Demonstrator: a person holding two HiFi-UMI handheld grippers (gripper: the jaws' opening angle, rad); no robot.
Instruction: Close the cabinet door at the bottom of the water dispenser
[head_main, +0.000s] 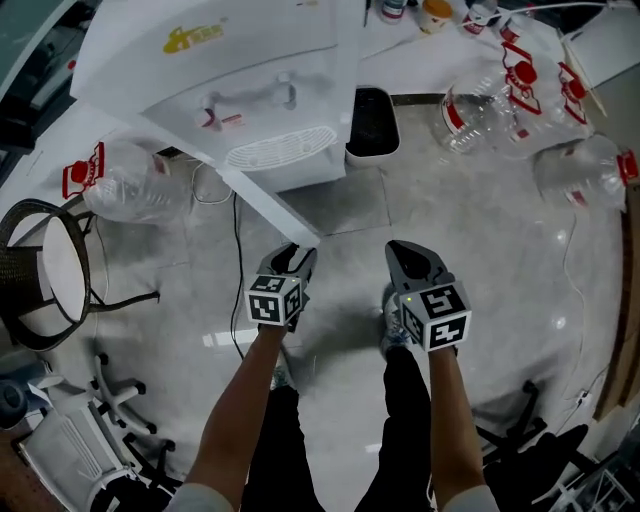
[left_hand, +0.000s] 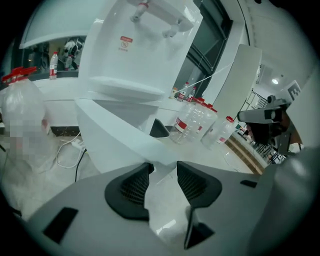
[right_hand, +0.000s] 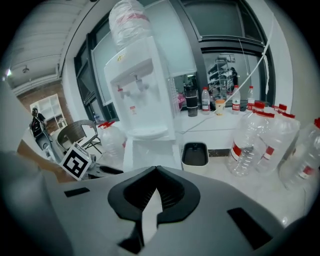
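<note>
Your cabinet door (head_main: 268, 205) stands open. It is swung out from the base of the water dispenser (head_main: 230, 80) and angles across the grey floor (head_main: 480, 250) towards you. Its free edge ends right at the tips of your left gripper (head_main: 292, 258). In the left gripper view those jaws are spread wide, and the door's end corner reaches into the gap between them without being pinched. I cannot tell whether it touches a pad.

Your right gripper (head_main: 405, 255) hangs just beside the left, clear of the door, with its jaw tips pressed together on nothing.

A black-lined tray (head_main: 372, 125) sits against the dispenser's right side, and clear bottles (head_main: 480, 110) lie beyond it. A large jug (head_main: 125, 185) lies to the dispenser's left, near a wicker chair (head_main: 30, 265).
</note>
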